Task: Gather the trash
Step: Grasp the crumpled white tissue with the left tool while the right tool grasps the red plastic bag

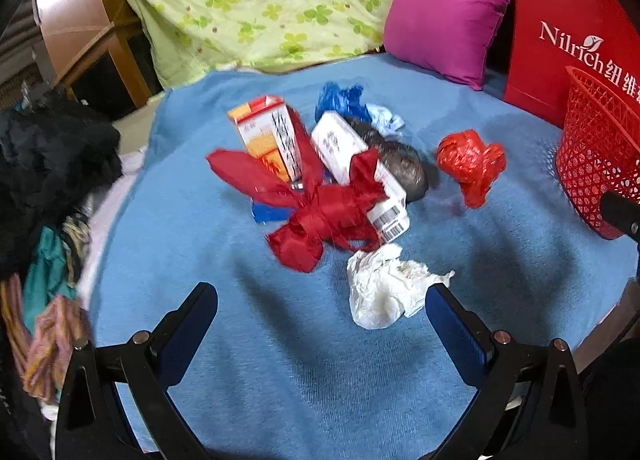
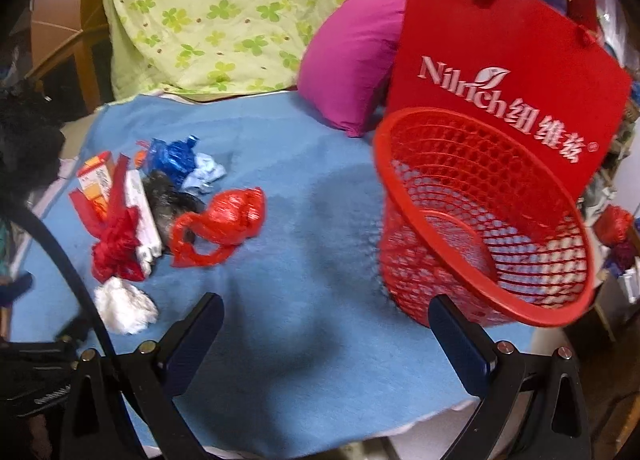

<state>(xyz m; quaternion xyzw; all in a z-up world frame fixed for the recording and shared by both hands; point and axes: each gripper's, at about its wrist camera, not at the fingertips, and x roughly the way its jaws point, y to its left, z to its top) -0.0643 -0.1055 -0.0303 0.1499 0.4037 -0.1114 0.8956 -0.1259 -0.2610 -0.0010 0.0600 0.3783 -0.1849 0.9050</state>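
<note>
A pile of trash lies on a blue blanket (image 1: 280,340): a crumpled white tissue (image 1: 384,288), a red ribbon bow (image 1: 320,212), an orange-white box (image 1: 268,136), a white box (image 1: 356,168), a blue wrapper (image 1: 340,100), a dark bag (image 1: 400,164) and a red plastic bag (image 1: 470,164). My left gripper (image 1: 320,300) is open and empty, just in front of the tissue. My right gripper (image 2: 326,318) is open and empty over the blanket. A red mesh basket (image 2: 480,220) stands just beyond its right finger. The tissue (image 2: 124,306) and red bag (image 2: 224,220) lie to its left.
A red paper bag (image 2: 512,60) stands behind the basket, next to a magenta pillow (image 2: 348,60). A green floral quilt (image 1: 260,0) lies at the back. Dark and coloured clothes (image 1: 48,200) are heaped at the left edge of the blanket.
</note>
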